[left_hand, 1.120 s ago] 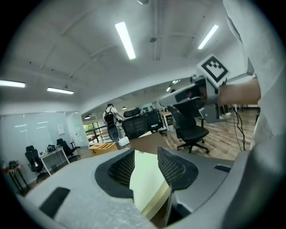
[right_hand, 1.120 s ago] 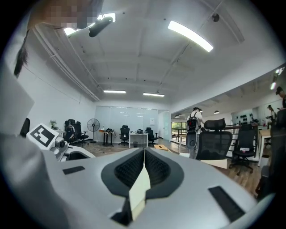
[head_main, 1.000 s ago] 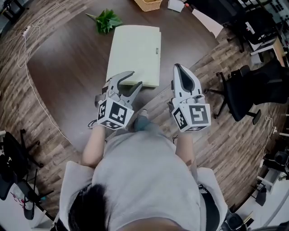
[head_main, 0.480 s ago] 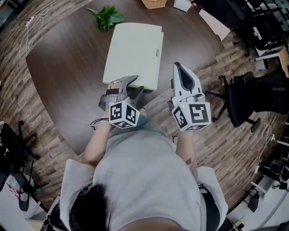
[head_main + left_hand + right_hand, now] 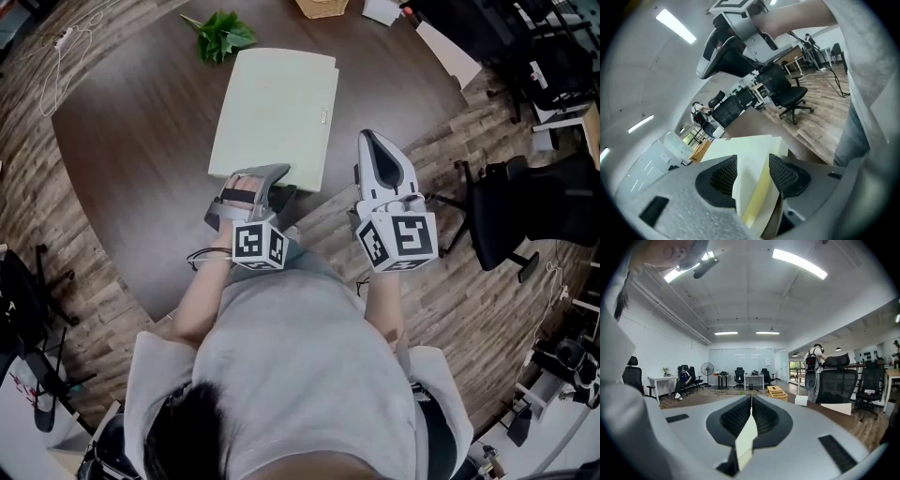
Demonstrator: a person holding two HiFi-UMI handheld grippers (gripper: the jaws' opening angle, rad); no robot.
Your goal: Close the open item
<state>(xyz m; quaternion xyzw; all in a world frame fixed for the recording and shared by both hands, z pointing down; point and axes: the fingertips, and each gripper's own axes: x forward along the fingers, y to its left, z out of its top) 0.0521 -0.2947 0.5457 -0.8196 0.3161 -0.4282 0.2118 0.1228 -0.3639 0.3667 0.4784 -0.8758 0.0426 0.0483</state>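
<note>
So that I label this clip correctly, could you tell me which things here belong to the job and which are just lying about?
Job: folder, flat on the table; left gripper, open, with the folder's near edge between its jaws; right gripper, shut, beside the folder.
Lying about: leaves; basket; white sheet; chair.

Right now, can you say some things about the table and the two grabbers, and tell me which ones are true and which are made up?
1. A leafy green sprig lies on the table beyond the pale green folder. True.
2. The right gripper has its jaws wide apart. False: they are together.
3. The folder's near edge sits between the left gripper's jaws. True.
4. The wicker basket stands on the folder. False: it stands at the table's far edge, apart from the folder.
</note>
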